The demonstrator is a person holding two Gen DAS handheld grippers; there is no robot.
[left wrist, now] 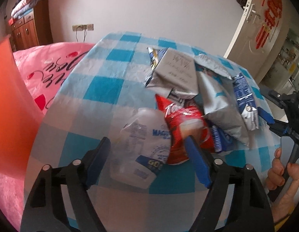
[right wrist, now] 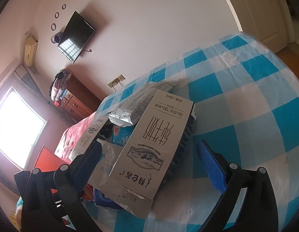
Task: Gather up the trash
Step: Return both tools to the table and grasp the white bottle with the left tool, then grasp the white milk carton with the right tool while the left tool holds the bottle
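A heap of trash lies on the blue-and-white checked tablecloth [left wrist: 110,73]. A clear plastic bottle [left wrist: 141,147] with a blue-printed label lies nearest, between the fingers of my left gripper [left wrist: 148,162], which stands open around it without pressing. Beside the bottle is a red snack wrapper [left wrist: 180,119], partly behind the right-hand finger, then silver wrappers [left wrist: 217,100] and a flattened grey milk carton [left wrist: 174,71]. My right gripper [right wrist: 151,161] is open over that grey carton [right wrist: 155,145], and a crumpled silver wrapper [right wrist: 134,106] lies behind it. The right gripper [left wrist: 269,106] shows at the heap's right edge.
A hand [left wrist: 280,166] grips the right tool's handle. Left of the table are an orange-red panel [left wrist: 10,96], a pink bedspread [left wrist: 43,67] and a wooden cabinet [left wrist: 27,27]. A door [left wrist: 265,19] stands at the right. A television [right wrist: 76,36] hangs on the wall.
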